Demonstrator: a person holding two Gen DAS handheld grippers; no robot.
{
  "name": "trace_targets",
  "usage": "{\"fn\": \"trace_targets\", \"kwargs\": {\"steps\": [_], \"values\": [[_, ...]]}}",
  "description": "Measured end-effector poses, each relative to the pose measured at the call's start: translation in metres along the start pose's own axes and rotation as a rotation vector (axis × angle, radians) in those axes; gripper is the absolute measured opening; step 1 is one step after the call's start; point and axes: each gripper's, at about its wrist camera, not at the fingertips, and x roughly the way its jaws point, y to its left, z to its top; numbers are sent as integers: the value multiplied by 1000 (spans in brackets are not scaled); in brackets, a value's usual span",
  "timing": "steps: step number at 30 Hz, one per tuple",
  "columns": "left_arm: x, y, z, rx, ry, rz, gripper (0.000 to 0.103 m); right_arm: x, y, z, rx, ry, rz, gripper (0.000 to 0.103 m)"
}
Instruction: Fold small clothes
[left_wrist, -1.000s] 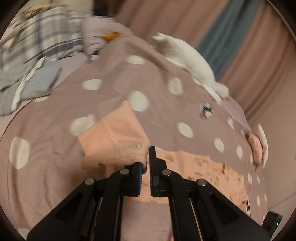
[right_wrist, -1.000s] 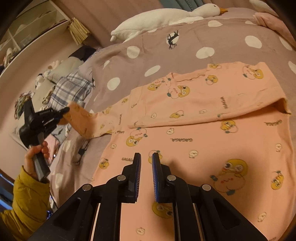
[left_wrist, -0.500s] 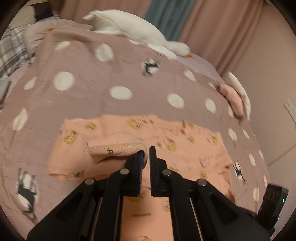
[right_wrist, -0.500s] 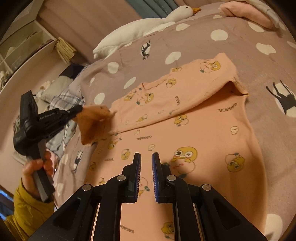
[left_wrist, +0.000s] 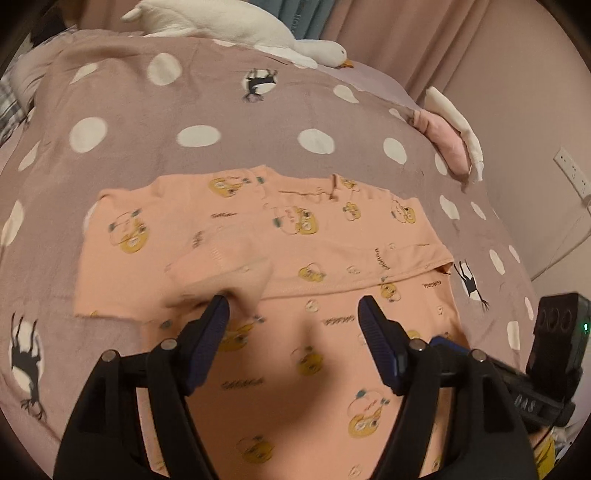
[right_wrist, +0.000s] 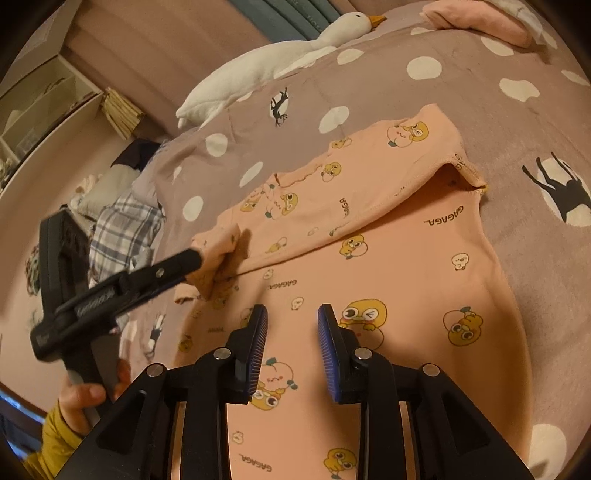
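A pink child's top (left_wrist: 332, 332) printed with yellow ducks lies flat on the mauve dotted blanket (left_wrist: 199, 110), its right sleeve folded across the chest. My left gripper (left_wrist: 293, 310) hovers over the top's left side with its jaws opening wide. The left sleeve's cuff (left_wrist: 225, 269) lies bunched on the body, resting against the left finger and not pinched. In the right wrist view the left gripper (right_wrist: 192, 258) shows side-on with that cuff (right_wrist: 218, 254) at its tip. My right gripper (right_wrist: 291, 317) hangs over the top's lower body (right_wrist: 406, 295), jaws opening, nothing between them.
A white goose plush (left_wrist: 236, 26) lies along the bed's far edge, a pink pillow (left_wrist: 443, 140) at the far right. Plaid cloth (right_wrist: 122, 229) and a shelf (right_wrist: 37, 110) sit off the bed's left. A hand in a yellow sleeve (right_wrist: 85, 398) holds the left gripper.
The left gripper carried the sleeve cuff from outside the bed area over the top's body, then its jaws spread and released the cuff. The right gripper's jaws parted from nearly shut.
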Motion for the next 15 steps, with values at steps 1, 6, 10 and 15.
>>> {"fn": "trace_targets", "kwargs": {"steps": [1,6,10,15], "values": [[-6,7,-4,-7,-5,13,73,2,3,1,-11,6,9,28],[-35,32,-23,-24,-42,62,76,20,25,3,-92,53,21,28],[-49,53,-38,-77,-59,92,78,47,60,6,-242,86,9,28],[-53,69,-49,-116,-54,100,78,89,109,13,-431,140,37,28]]}}
